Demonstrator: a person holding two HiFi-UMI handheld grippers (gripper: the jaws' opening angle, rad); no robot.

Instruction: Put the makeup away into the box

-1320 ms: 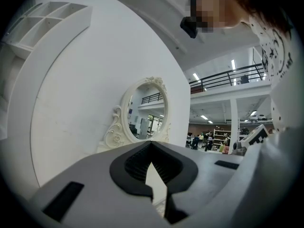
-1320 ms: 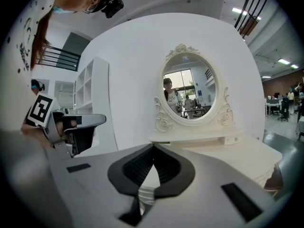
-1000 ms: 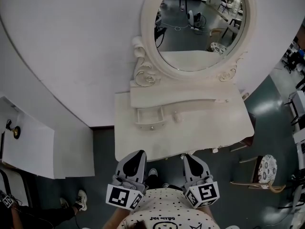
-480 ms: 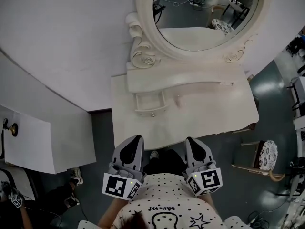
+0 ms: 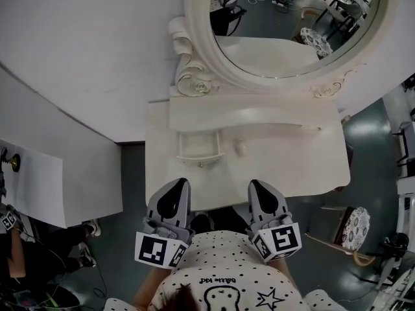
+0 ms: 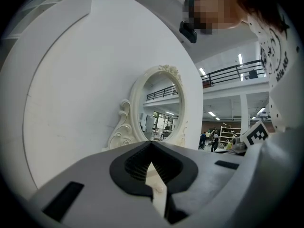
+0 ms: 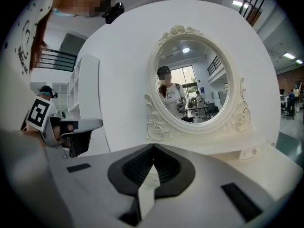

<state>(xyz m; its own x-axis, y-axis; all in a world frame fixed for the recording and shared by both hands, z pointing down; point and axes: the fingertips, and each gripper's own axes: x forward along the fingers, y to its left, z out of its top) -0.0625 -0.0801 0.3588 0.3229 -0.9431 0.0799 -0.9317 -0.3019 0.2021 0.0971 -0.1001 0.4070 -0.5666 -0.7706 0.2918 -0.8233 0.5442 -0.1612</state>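
The grey left claw [image 5: 177,185] and right claw [image 5: 257,185], both pressed together and empty, hover at the white tabletop's [image 5: 292,167] near edge. A small pale makeup item [image 5: 240,147] lies on it, just right of the open white drawer-like box [image 5: 200,149] and below the ornate oval mirror [image 5: 285,31].

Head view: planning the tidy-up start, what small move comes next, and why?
Probably ease the right gripper forward and open it: it is shut, empty, at the table's front edge, short of the small pale item beside the open box.
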